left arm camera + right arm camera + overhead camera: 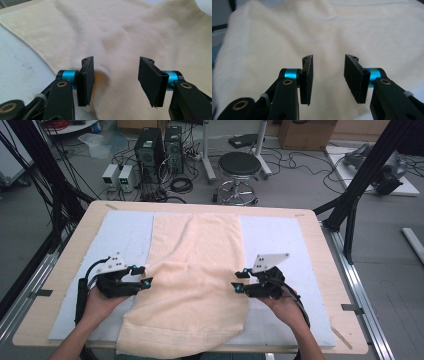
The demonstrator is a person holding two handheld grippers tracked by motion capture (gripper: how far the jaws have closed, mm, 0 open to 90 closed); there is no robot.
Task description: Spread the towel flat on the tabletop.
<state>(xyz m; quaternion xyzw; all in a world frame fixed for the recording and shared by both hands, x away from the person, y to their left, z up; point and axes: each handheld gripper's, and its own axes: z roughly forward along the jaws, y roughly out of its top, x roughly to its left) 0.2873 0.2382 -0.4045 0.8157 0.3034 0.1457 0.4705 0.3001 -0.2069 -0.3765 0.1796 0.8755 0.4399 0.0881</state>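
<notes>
You hold a two-jaw gripper in each hand at the near edge of a pale wooden surface (70, 265), your forearms coming in at six o'clock in the high view. A cream towel (192, 280) lies in front of you, running from the near edge straight up towards twelve o'clock, on top of a light grey mat (280, 245) that covers most of the surface. The towel's near part is rumpled and slightly bunched, and its near hem sits right at the surface's near edge.

Your left gripper (142, 277) is at about eight o'clock from the towel's middle, its tips over the towel's left edge. In the left gripper view its black fingers (86, 80) stand apart with only towel seen beyond the gap; a small raised fold of cloth sits just beside the left finger, and nothing is pinched.

Your right gripper (239, 281) is at about four o'clock, its tips over the towel's right edge. In the right gripper view its fingers (355, 77) are likewise parted, hovering above the cloth and holding nothing.

Beyond the far edge, at twelve o'clock, a black round stool (239, 167) stands on the grey floor, with computer towers (160, 147) and loose cables at about eleven o'clock.
</notes>
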